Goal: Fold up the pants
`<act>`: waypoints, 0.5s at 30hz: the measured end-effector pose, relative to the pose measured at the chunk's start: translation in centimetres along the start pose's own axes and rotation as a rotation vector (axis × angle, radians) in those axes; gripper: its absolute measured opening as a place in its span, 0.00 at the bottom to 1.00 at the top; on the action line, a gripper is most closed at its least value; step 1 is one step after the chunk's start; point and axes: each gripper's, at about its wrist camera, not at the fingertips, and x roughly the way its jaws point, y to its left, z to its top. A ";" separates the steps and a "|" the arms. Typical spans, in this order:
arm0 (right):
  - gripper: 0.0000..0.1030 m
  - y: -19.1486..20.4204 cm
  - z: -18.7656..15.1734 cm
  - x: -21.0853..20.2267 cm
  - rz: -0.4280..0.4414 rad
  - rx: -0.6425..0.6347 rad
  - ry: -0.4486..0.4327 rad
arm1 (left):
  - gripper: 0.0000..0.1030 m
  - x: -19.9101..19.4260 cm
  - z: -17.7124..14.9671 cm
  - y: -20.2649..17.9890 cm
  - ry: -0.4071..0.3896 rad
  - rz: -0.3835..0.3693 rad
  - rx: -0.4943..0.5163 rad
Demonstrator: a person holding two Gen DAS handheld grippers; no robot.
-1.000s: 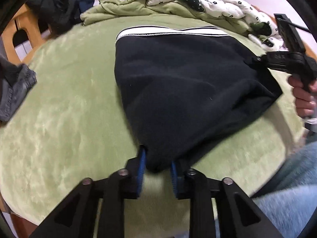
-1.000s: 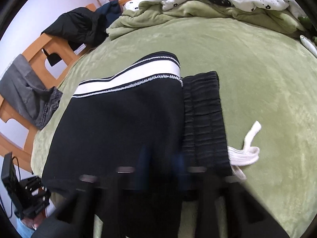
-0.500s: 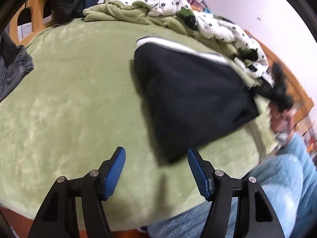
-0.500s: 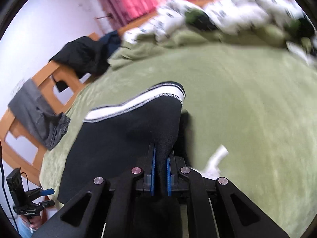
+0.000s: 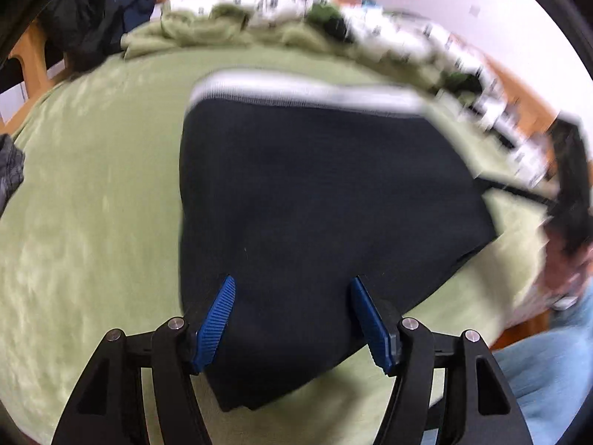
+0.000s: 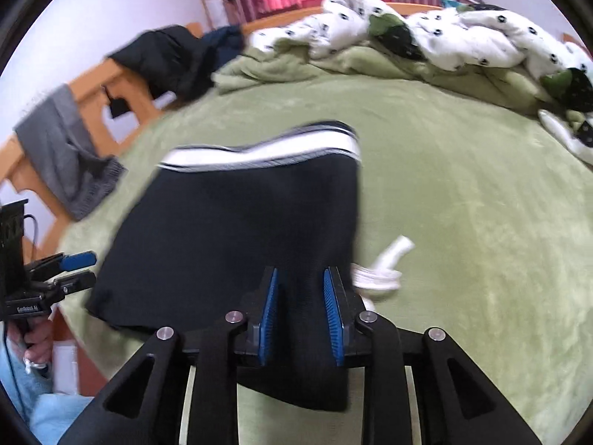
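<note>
The jaws of the left gripper [image 5: 291,320] stand wide apart, released, above the near corner of the folded pants [image 5: 315,215]. The jaws of the right gripper [image 6: 301,320] have just been opening; the black cloth lies between them, no longer pinched. The pants rest on the green blanket [image 6: 463,204], their white-striped edge at twelve o'clock, a white drawstring [image 6: 381,270] at three o'clock.
</note>
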 end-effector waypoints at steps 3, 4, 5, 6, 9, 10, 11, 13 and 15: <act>0.25 -2.9 -1.8 1.8 -0.001 0.109 0.081 | 0.61 -0.5 -0.9 -0.3 -0.034 0.001 0.015; 0.24 -3.4 -2.4 2.6 0.013 0.127 0.116 | 0.61 -0.8 -0.6 -0.2 -0.025 -0.009 0.004; 0.24 -3.7 -3.0 2.8 0.023 0.142 0.123 | 0.61 -1.3 -0.1 0.1 -0.022 -0.023 -0.013; 0.25 -4.0 -3.2 2.5 0.037 0.150 0.115 | 0.61 -1.7 0.4 0.3 -0.026 -0.040 -0.025; 0.22 -3.9 -1.7 0.3 0.039 0.143 0.056 | 0.61 -3.1 2.0 1.0 -0.084 -0.067 -0.038; 0.22 -3.6 -0.9 -0.8 0.053 0.137 0.012 | 0.61 -3.2 3.0 1.2 -0.103 -0.060 -0.041; 0.22 -3.3 -0.1 -1.7 0.068 0.127 -0.023 | 0.61 -3.1 4.2 1.4 -0.122 -0.055 -0.045; 0.22 -2.0 2.0 -2.3 0.071 0.094 -0.080 | 0.61 -2.3 6.6 1.4 -0.132 -0.039 -0.054; 0.24 0.0 4.3 -1.4 0.066 0.025 -0.116 | 0.61 -1.3 9.2 1.5 -0.151 -0.028 -0.066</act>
